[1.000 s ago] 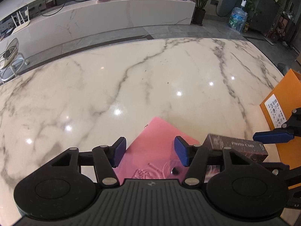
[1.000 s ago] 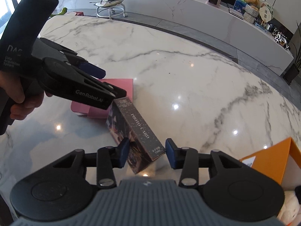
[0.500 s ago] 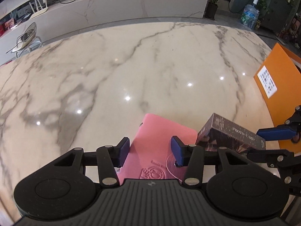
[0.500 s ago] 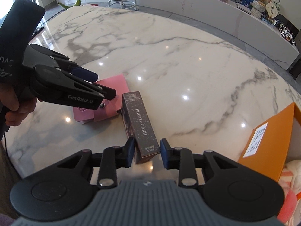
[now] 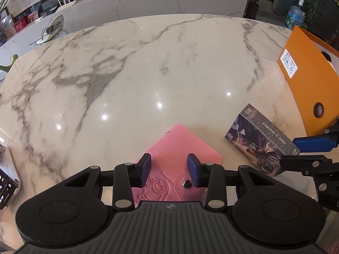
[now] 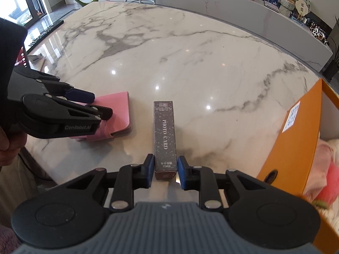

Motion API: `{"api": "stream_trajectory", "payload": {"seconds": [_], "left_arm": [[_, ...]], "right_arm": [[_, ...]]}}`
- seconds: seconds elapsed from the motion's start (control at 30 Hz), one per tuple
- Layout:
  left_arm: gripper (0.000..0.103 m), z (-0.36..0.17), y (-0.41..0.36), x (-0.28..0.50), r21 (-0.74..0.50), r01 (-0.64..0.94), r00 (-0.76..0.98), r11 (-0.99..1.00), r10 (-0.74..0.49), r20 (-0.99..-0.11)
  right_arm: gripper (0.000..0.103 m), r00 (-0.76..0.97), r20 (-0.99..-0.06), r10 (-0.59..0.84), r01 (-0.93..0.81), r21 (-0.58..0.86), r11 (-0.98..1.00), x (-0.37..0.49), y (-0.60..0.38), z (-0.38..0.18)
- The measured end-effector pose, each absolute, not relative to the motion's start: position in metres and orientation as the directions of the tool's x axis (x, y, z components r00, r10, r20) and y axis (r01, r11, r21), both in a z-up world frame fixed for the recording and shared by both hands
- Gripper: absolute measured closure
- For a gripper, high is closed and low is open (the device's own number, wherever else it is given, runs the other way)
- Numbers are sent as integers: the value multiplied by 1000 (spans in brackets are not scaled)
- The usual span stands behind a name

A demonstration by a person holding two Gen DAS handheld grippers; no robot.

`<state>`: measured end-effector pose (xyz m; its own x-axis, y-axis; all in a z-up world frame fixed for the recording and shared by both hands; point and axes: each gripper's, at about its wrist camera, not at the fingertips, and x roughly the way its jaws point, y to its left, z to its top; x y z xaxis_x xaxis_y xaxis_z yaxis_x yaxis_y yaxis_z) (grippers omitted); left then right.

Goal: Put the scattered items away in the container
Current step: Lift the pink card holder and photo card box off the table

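- Left wrist view: the left gripper (image 5: 169, 167) is pointing steeply down over the pink case (image 5: 180, 146), which is lying flat on the marble table (image 5: 148, 67) at 6 o'clock of the frame.
- Its jaws are closing with the case's snap-tab end between them; the blue pads (image 5: 146, 166) are not yet visibly pressing, so I am reading this as no grip so far.
- Judgement: the pads are needing to bite the case's edges squarely, since a thin flat item on glossy marble is likely sliding out.
- The photo card box (image 5: 261, 139) is sitting at 3 o'clock, with the right gripper's (image 5: 305, 150) fingers at its near end.
- The orange container (image 5: 307, 84) is standing at 2 o'clock, well apart from the case.
- Right wrist view: the right gripper (image 6: 164, 168) is clamping the photo card box (image 6: 164, 131) at its near end, both pads touching its long sides; the box is pointing toward 12 o'clock.
- Judgement: an end grip is leaving the long box free to droop; a level lift is looking safer.
- The orange container (image 6: 296, 144) is sitting at 3 o'clock, its near wall rising between box and opening, so the carry is needing height; soft pink and white items (image 6: 327, 169) are already lying inside.
- The left gripper (image 6: 95, 108), held in a hand (image 6: 6, 146), is working at 9 o'clock over the pink case (image 6: 115, 110), near enough that a leftward swing is risking a bump.
- A dark keyboard-like object (image 6: 45, 32) is lying at 10 o'clock, out of the way.
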<state>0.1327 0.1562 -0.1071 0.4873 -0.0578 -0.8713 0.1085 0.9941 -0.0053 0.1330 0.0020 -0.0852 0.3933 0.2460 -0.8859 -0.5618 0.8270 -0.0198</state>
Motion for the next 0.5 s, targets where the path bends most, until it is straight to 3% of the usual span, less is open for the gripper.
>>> {"api": "stream_trajectory", "payload": {"seconds": [0.1,0.17,0.23,0.33,0.5], "left_arm": [[56,-105,153,123,18,130,512,991,-52,-858],[32,-97,149,117,42,162,555,986,-56,-830],[23,-89,144,108,71,217,595,974,-74,-800],[17,-86,135,99,159,334,600,929,-79,-796],[17,-103,131,88,291,427,589,856,-19,-808]], "right_arm": [[77,390,-886,250,-555,-10,831,122,0,-84],[76,393,-884,252,-548,-6,836,116,-2,-84],[72,413,-875,252,-538,-12,843,112,-5,-82],[56,448,-857,255,-531,-26,847,110,-5,-77],[51,477,-839,262,-524,-32,851,113,-5,-75]]}}
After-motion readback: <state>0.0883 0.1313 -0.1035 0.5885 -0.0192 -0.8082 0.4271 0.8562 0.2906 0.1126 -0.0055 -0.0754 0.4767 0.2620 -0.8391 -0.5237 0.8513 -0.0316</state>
